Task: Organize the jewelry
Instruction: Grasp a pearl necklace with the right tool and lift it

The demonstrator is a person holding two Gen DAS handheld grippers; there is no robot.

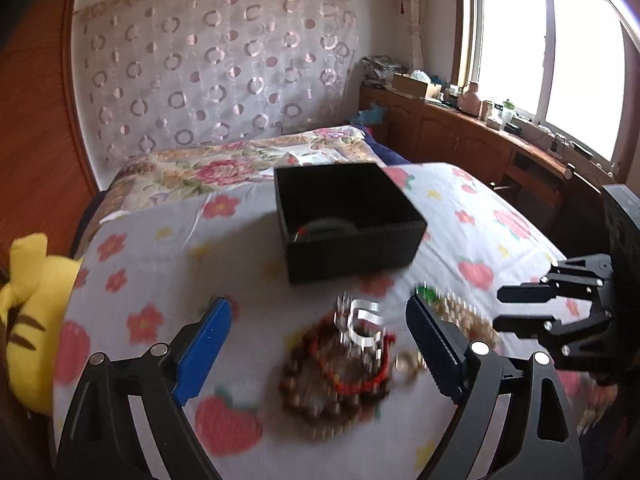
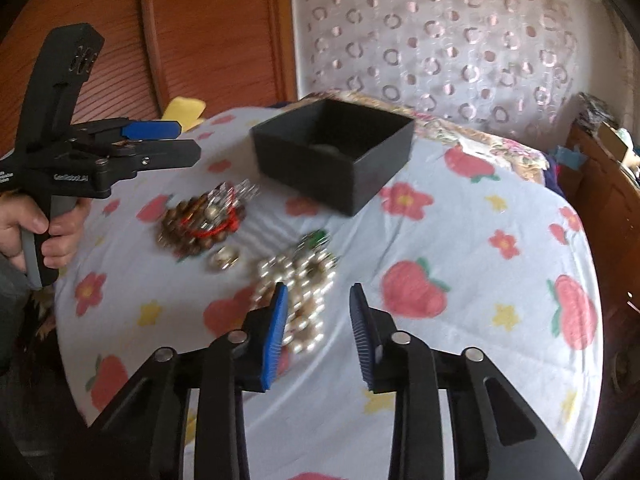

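Note:
A black open box (image 1: 348, 220) stands on the flowered cloth; a green bangle (image 1: 328, 227) lies inside it. The box also shows in the right wrist view (image 2: 332, 156). In front of it lie a brown bead bracelet with a red cord (image 1: 340, 380), a silver clasp piece (image 1: 362, 322) and a small gold ring (image 1: 408, 362). A pearl necklace pile (image 2: 300, 284) with a green piece (image 2: 316, 238) lies to the right. My left gripper (image 1: 320, 320) is open above the brown beads, empty. My right gripper (image 2: 318, 300) is open, empty, just above the pearls.
A yellow plush toy (image 1: 28, 312) lies at the left edge of the cloth. A floral quilt (image 1: 240, 164) covers the bed behind the box. A wooden cabinet (image 1: 480, 136) with clutter runs under the window at right. A wooden wardrobe (image 2: 180, 32) stands at left.

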